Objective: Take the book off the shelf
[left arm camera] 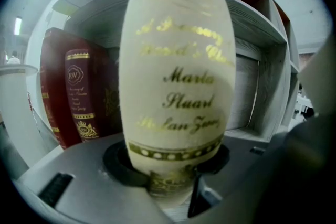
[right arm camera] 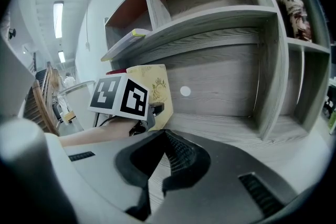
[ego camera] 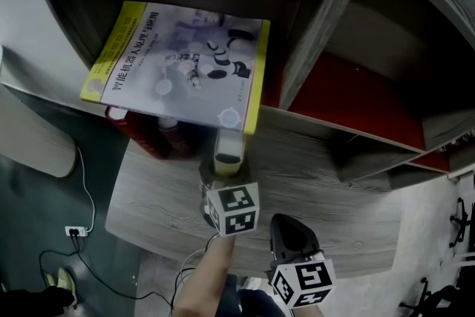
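Left gripper: jaws spread wide, pinching the cream book at the low end of its spine.
Cream book: upright on the shelf (lower board), near the red books, under the flat-lying yellow book.
Right gripper: jaws pressed together, nothing between them.

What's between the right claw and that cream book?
The left claw, with its marker cube, stands there, holding the cream book. The right gripper view shows this.
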`<state>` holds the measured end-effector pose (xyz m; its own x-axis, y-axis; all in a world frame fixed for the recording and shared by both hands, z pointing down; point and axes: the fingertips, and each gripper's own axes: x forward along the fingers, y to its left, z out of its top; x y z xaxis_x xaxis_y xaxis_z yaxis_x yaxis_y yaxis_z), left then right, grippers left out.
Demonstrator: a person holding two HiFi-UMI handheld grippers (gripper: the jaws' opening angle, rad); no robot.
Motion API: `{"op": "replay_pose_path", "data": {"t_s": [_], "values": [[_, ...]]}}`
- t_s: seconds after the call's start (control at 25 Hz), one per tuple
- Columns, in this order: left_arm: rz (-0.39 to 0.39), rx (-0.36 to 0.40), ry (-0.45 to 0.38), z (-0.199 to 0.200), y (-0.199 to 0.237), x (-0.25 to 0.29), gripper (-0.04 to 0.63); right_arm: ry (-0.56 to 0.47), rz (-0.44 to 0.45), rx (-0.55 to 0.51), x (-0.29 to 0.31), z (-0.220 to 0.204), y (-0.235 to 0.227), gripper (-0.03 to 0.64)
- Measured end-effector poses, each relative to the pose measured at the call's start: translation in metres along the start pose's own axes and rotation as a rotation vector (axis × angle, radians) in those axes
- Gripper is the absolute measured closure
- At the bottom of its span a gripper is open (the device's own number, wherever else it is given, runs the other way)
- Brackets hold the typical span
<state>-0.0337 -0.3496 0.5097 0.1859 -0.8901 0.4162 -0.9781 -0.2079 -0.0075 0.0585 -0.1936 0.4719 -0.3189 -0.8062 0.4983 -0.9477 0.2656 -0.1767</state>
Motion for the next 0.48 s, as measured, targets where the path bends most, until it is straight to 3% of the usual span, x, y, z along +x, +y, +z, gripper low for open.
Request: {"op": "replay_pose_path", "data": {"t_s": [0.48], "values": [[-0.024,-0.004,0.029,-0.004,-0.014,-0.040,0.377,-0.047,-0.001,-0.003,-0.024,0.009,0.003,0.609]]}}
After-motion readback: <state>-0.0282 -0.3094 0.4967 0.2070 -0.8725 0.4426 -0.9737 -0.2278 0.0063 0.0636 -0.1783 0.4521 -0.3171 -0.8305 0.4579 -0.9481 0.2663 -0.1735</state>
